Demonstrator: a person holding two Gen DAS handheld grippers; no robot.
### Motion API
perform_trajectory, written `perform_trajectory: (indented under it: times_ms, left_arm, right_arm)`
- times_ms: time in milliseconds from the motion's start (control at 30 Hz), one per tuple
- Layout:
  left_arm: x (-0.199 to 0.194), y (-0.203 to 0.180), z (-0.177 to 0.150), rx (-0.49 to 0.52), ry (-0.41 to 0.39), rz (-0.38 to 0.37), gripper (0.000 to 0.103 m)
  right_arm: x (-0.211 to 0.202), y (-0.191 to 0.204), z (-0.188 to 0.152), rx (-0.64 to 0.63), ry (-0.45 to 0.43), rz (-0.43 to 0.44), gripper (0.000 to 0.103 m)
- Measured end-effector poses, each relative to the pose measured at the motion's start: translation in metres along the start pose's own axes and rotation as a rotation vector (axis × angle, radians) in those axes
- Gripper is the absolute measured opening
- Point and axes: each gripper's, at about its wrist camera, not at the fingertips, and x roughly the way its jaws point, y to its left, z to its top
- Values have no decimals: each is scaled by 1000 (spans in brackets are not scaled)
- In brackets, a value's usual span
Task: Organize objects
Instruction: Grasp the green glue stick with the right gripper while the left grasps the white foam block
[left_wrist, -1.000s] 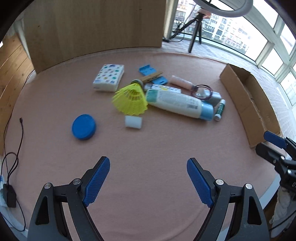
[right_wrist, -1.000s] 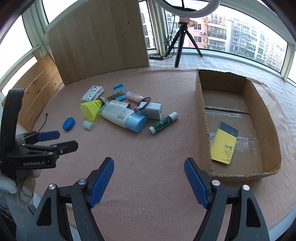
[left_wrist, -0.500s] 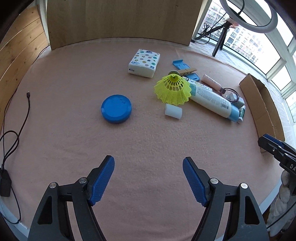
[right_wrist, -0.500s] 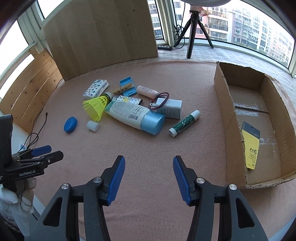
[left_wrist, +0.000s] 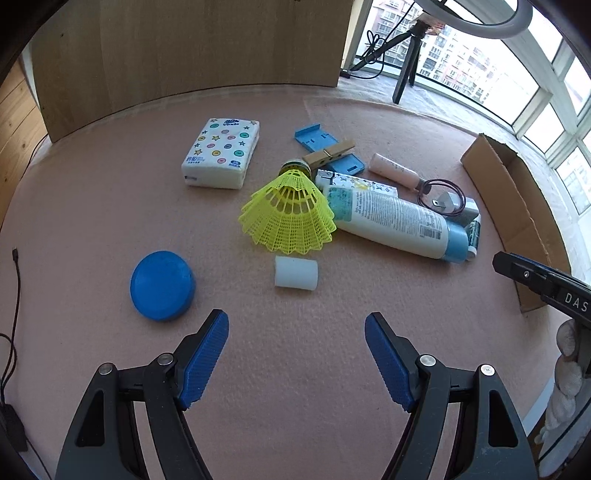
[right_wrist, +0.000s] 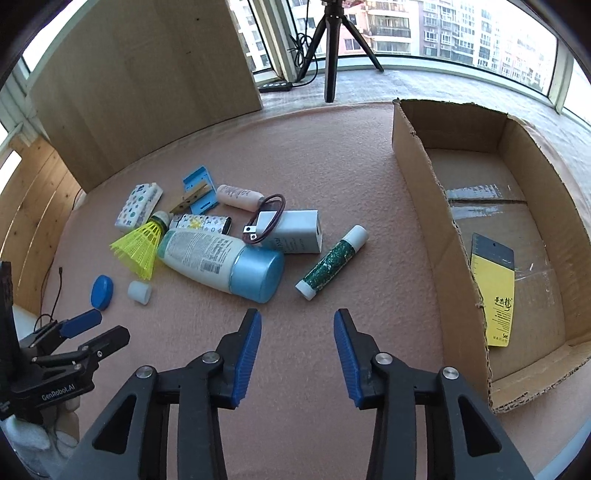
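Right wrist view: right claw (right_wrist: 297, 341) over bare pink surface (right_wrist: 332, 166), jaws closing with nothing between them, gripping nothing.
Left wrist view: left claw (left_wrist: 295, 349) released, jaws wide, nothing between them.
Nearest the left claw: blue round lid (left_wrist: 162, 290) at 11 o'clock, white foam cylinder (left_wrist: 296, 273) at 12 o'clock, both lying apart from the heap.
Nearest the right claw: green glue stick (right_wrist: 331, 263) at 12 o'clock, lotion bottle (right_wrist: 221, 264) at 11 o'clock.
Heap beyond: yellow shuttlecock (left_wrist: 290, 218) touching the bottle; white power bank (right_wrist: 295, 232), wooden clothespin (left_wrist: 328, 152), pink tube (left_wrist: 393, 170); tissue pack (left_wrist: 221, 152) farthest, at 11 o'clock.
Cardboard box (right_wrist: 417, 177): at 2 o'clock from the right claw, holding only a yellow card (right_wrist: 493, 291).
Done: by my reading, one item boxed.
Left: nearly everything loose on the surface remains to be moved; the task looks early.
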Motion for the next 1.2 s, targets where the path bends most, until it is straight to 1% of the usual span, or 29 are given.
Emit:
perform_trajectory:
  times_ms: [167, 300, 367, 433, 533, 600, 667, 700, 800, 833, 867, 900, 933, 1000, 1200]
  left_arm:
    - [6, -4, 9, 28, -4, -10, 80]
    - [11, -3, 15, 35, -13, -21, 80]
    - [12, -5, 17, 58, -24, -6, 79]
    - [16, -5, 19, 58, -19, -17, 80]
    - [23, -3, 24, 53, -12, -11, 79]
    - [28, -3, 26, 51, -8, -7, 71]
    - [33, -3, 26, 38, 9, -16, 58]
    - [36, -4, 25, 41, 19, -26, 55]
    - [39, -9, 24, 54, 0, 3, 49]
    - [39, -10, 24, 58, -3, 10, 43]
    - [39, -12, 24, 62, -7, 15, 34]
    - [39, -12, 24, 59, -12, 16, 31]
    - [39, -11, 23, 52, -18, 15, 30]
    - [38, -6, 22, 19, -22, -9, 29]
    - [33, 1, 13, -29, -23, -50, 28]
  right_arm:
    - [15, -8, 11, 80, 11, -24, 33]
    - [29, -19, 18, 172, 26, -15, 28]
    - [34, -18, 22, 168, 26, -40, 26]
    - [40, -17, 26, 152, 31, -68, 25]
    - [47, -18, 28, 154, 56, -80, 24]
    - [51, -18, 30, 152, 73, -87, 23]
    - [54, -16, 31, 135, 78, -106, 21]
    - [54, -15, 31, 131, 78, -110, 21]
    - [55, -14, 32, 110, 77, -122, 20]
    - [56, -13, 32, 99, 77, -127, 19]
    - [57, -14, 34, 93, 78, -129, 18]
    - [57, -14, 34, 86, 82, -132, 17]
    - [57, -14, 34, 77, 85, -136, 14]
    - [55, -18, 33, 76, 91, -128, 14]
    - [51, -24, 27, 69, 94, -112, 14]
